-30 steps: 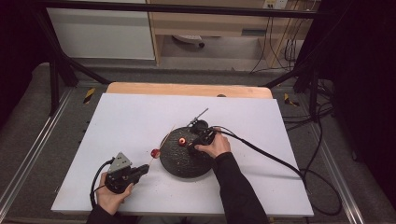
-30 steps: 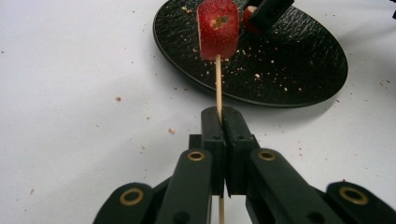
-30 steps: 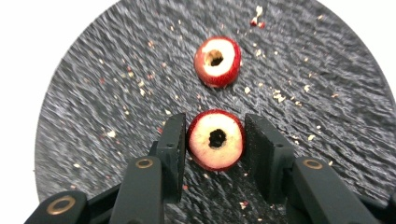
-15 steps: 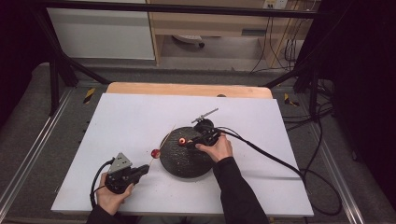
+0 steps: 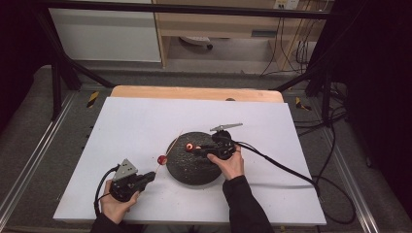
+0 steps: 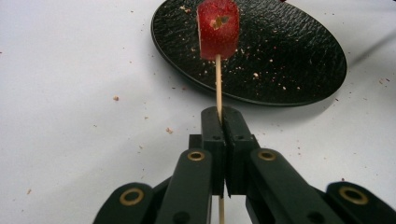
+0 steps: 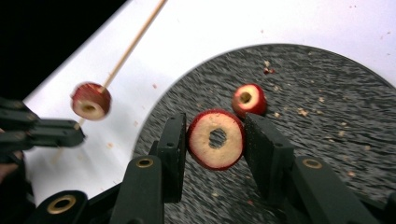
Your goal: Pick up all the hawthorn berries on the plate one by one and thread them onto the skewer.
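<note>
While the left gripper [image 5: 148, 178] rests low on the white table [image 5: 126, 121] near the front edge, its jaws are clamped flat on a thin wooden skewer [image 6: 218, 84], seen in the left gripper view with the stick running up between the two pads. One red fruit slice [image 6: 218, 29], cored and with the skin on, is threaded partway up the skewer; in the high view it hangs just off the left rim of the black plate [image 5: 192, 170], above the tabletop. The skewer's free tip slants up and away over the plate's edge.

The right gripper [image 5: 194, 150] is over the plate, held level, pointing toward the skewer. Its jaws are closed on a second cored slice [image 7: 215, 138], gripped by the red skin on either side, with the pale cut face and centre hole toward the camera. This slice is off the plate's surface, near the skewered one but apart from it.

A third slice [image 7: 249, 99] lies on the plate just behind the held one. Crumbs [image 7: 303, 112] are scattered over the textured black surface and a few on the table beside it. A black cable [image 5: 282, 167] trails from the right gripper off to the right edge of the table.
</note>
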`<state>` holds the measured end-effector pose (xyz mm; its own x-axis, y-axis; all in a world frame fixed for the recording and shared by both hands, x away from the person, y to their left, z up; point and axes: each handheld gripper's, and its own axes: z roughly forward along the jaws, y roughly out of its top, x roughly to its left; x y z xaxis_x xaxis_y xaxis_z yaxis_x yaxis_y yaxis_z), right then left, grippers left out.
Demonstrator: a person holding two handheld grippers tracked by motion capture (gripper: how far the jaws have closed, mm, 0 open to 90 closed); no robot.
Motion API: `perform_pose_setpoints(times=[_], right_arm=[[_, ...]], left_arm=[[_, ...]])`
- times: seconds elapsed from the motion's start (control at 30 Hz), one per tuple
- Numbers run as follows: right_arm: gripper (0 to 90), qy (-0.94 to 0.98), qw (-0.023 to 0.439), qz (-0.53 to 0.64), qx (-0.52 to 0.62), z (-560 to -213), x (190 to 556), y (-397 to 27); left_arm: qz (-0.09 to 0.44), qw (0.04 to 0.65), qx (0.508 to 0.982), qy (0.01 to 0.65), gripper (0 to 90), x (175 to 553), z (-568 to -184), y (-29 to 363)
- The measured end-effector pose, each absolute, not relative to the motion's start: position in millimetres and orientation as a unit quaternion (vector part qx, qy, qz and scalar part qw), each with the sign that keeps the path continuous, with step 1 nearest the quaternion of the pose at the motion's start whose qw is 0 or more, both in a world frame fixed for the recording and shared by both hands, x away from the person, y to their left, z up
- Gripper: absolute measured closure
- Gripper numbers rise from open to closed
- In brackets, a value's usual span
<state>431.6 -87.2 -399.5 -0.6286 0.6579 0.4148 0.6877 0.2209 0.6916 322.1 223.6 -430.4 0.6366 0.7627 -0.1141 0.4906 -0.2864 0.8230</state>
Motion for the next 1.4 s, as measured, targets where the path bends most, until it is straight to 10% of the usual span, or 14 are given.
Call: perform_pose_setpoints(times=[1.4], right_arm=[[61.1,-0.527,-0.013,-0.682,-0.507,-417.7,411.2,-82.5]], left_arm=[[0.153,0.452,0.787,0.391,88.5,317.9,-429.0,217.9]])
